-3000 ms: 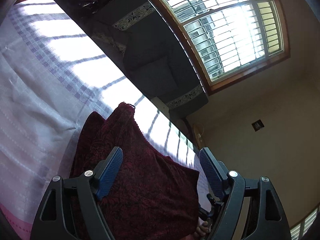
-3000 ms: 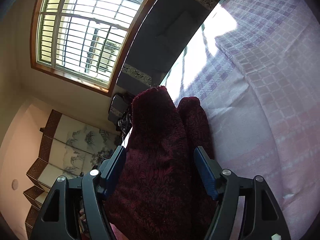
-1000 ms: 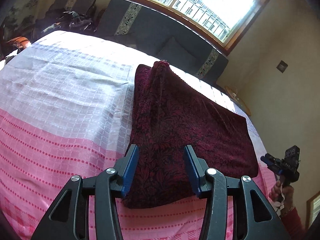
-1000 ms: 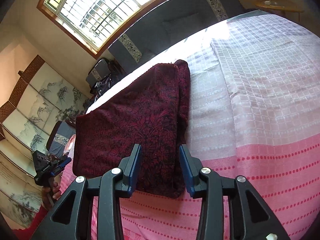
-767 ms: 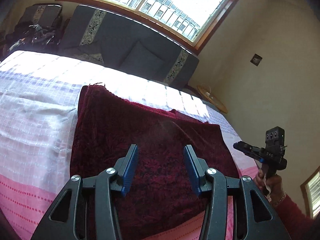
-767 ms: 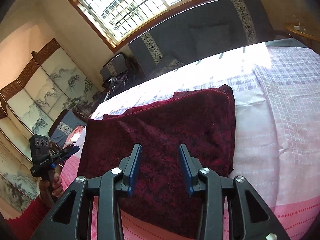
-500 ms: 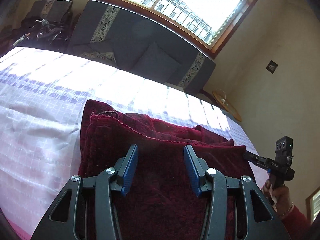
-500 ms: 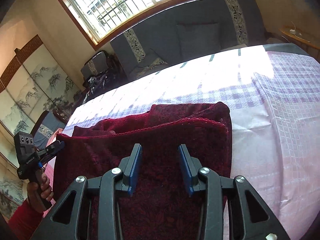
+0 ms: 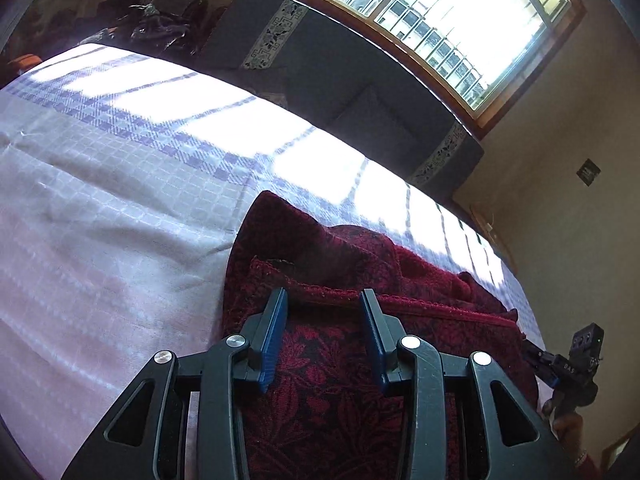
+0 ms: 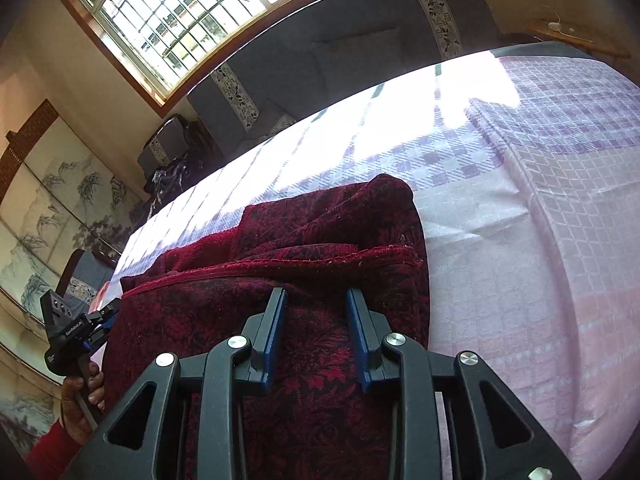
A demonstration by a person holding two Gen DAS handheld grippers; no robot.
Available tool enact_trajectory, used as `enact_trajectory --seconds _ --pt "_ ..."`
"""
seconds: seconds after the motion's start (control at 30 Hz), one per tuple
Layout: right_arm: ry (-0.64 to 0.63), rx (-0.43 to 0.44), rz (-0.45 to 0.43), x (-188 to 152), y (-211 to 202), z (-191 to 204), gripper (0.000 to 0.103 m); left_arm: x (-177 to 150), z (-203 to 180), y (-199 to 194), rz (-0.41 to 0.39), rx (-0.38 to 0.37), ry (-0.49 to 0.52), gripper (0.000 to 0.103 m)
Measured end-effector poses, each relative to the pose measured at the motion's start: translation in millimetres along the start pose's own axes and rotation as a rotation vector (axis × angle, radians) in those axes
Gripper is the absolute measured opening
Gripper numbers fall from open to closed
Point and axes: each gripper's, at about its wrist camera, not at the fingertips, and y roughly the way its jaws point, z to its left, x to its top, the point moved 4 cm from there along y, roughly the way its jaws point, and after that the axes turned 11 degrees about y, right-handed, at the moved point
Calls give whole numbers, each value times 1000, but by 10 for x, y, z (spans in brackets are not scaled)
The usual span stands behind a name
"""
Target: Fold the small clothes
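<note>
Left tongs point(image 9: 324, 300): lower centre of the left wrist view, over the hemmed edge of the dark red garment point(image 9: 344, 364). The jaws have just been closing, with cloth lying between them; you cannot tell here whether the pads already pinch it.
Right tongs point(image 10: 316, 298): lower centre of the right wrist view, just short of the same hem. These too have just been closing over cloth; a grip cannot be confirmed.
Garment: doubled over on the bed point(image 10: 520, 208), its carried edge near the far one, bunched at upper centre.
Your step, likely: laying the fold. Lower both corners level, match hem to hem, then let go together.
Watch: lumpy cloth under the top layer; smooth it before the next fold.
</note>
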Motion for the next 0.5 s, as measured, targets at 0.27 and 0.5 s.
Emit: enact_trajectory --seconds 0.27,0.5 --pt "-18 132 -175 -106 -893 258 35 34 -229 -721 -105 -80 16 48" --pt "-213 97 -46 -1046 -993 506 37 -714 -736 -1040 22 -155 91 48"
